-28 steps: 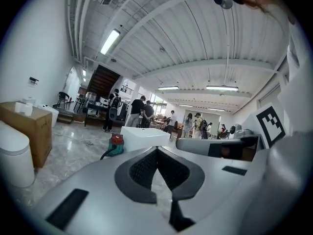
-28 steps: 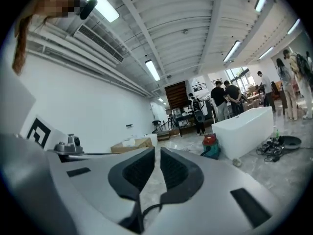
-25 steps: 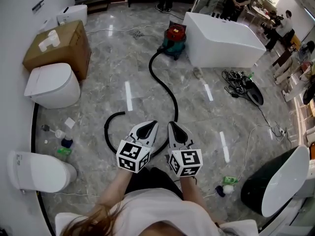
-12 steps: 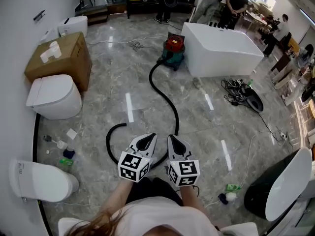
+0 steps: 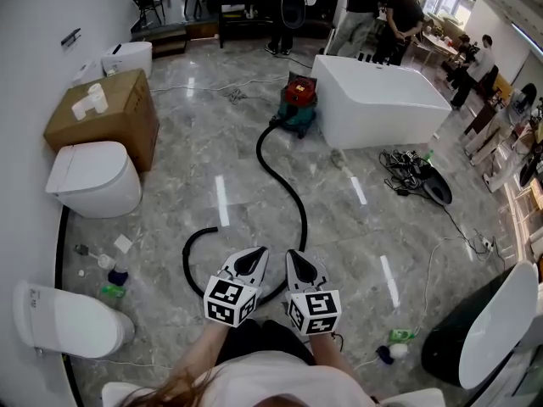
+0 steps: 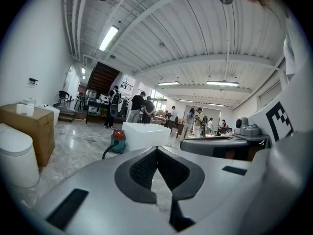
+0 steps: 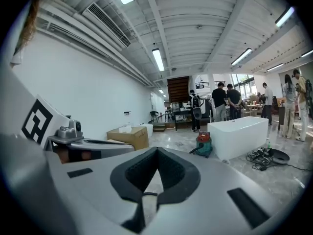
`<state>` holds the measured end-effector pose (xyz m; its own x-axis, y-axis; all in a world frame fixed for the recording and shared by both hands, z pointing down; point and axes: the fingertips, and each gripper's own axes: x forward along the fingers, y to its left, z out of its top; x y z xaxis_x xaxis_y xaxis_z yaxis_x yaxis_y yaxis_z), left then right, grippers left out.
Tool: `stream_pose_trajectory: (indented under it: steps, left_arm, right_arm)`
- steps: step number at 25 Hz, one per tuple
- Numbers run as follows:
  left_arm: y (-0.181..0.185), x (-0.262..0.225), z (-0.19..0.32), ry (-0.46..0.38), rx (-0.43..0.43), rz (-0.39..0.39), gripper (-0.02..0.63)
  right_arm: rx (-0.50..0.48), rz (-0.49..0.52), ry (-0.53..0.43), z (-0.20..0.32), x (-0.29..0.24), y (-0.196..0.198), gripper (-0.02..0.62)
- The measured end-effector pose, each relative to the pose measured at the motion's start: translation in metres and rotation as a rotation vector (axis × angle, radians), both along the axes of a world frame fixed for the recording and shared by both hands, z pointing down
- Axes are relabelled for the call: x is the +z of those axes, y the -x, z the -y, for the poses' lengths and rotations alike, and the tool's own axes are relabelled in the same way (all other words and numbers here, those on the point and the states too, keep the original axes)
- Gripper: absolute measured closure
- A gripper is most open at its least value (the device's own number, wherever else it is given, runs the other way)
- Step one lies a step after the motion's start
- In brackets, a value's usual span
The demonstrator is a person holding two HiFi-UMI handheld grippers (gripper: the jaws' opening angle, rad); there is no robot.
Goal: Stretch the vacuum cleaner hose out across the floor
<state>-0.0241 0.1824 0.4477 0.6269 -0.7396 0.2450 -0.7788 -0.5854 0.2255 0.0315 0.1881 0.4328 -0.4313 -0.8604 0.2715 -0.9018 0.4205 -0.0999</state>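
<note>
Head view looks steeply down on a grey marble floor, with the left gripper (image 5: 253,258) and the right gripper (image 5: 297,261) side by side at 6 o'clock, both pointing toward 12. The left gripper view shows the left gripper (image 6: 157,151) with its jaws pressed together and nothing between them. The right gripper view shows the right gripper (image 7: 157,150) closed the same way and just as empty.

The black vacuum cleaner hose (image 5: 288,185) starts at the red and green vacuum cleaner (image 5: 297,104) at 12 o'clock. It bows toward 11, then swings back down toward the grippers. It reaches the tip of the right gripper from 12 o'clock, passes out of sight behind both grippers, and comes out at 7 o'clock of the left one. From there it curls up into a loop, and its free end lies on the floor at 10 o'clock of the left gripper. Neither gripper has hold of it.

From the left gripper view the vacuum cleaner (image 6: 117,142) sits at 11 o'clock beyond the jaws; from the right gripper view it (image 7: 203,143) sits at 1 o'clock. A white bathtub (image 5: 382,100) stands just at 3 o'clock of the vacuum cleaner. A cardboard box (image 5: 106,117) and a white toilet (image 5: 93,176) line the wall at 10 o'clock.
</note>
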Motion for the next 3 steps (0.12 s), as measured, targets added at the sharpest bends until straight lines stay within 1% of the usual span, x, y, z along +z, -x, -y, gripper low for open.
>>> stream_pose_trajectory:
  steps: [3]
  left_arm:
    - [0.0021, 0.0028, -0.0040, 0.007, -0.003, 0.001, 0.597]
  right_arm:
    - [-0.006, 0.002, 0.007, -0.0052, 0.0022, 0.0021, 0.581]
